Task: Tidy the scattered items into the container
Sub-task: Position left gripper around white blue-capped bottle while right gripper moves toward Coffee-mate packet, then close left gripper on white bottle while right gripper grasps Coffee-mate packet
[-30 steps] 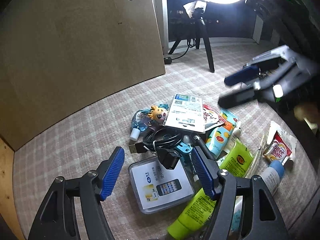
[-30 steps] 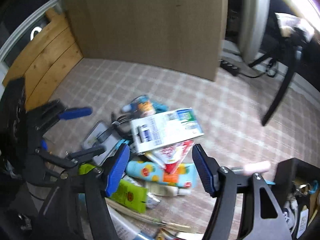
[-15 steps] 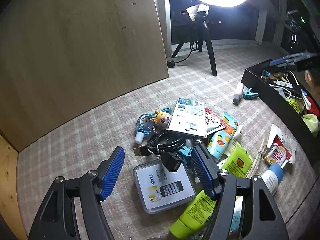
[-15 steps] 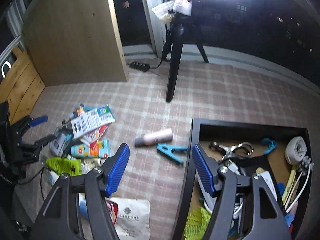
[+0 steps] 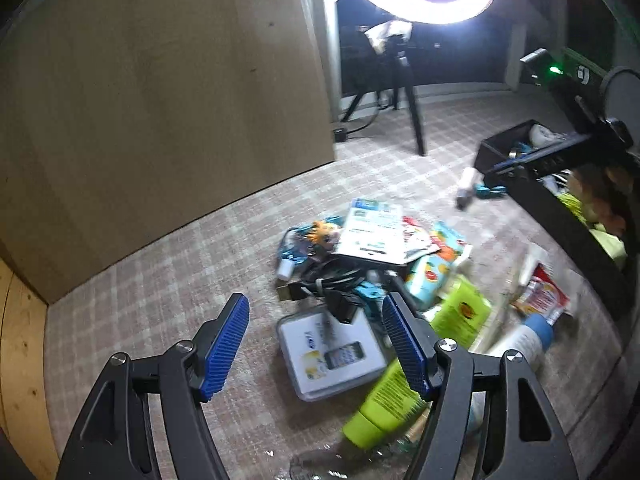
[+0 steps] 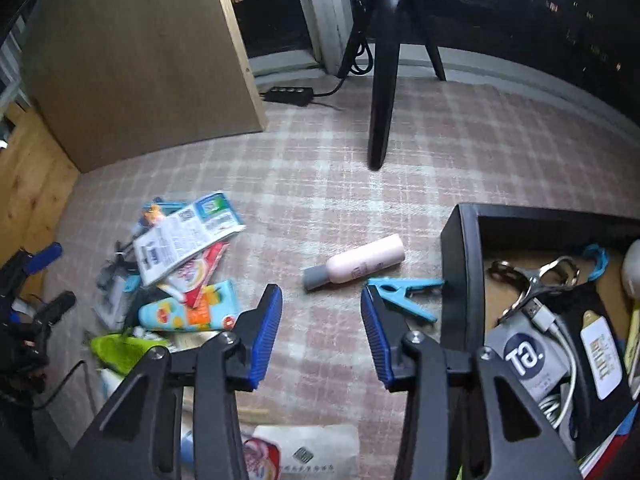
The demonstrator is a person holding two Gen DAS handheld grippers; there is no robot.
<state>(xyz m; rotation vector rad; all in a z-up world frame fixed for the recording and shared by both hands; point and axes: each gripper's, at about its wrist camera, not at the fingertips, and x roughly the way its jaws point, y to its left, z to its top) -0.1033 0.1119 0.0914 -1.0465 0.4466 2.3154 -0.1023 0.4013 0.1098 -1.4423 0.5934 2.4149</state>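
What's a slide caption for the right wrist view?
Open right gripper hovers over plaid cloth near pink bottle and blue clip, beside black container.

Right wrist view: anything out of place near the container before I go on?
Yes. A pink bottle lies on its side on the cloth, apart from the main pile, and a blue clothespin lies beside it, its tip at the black container wall. Both are outside the container.
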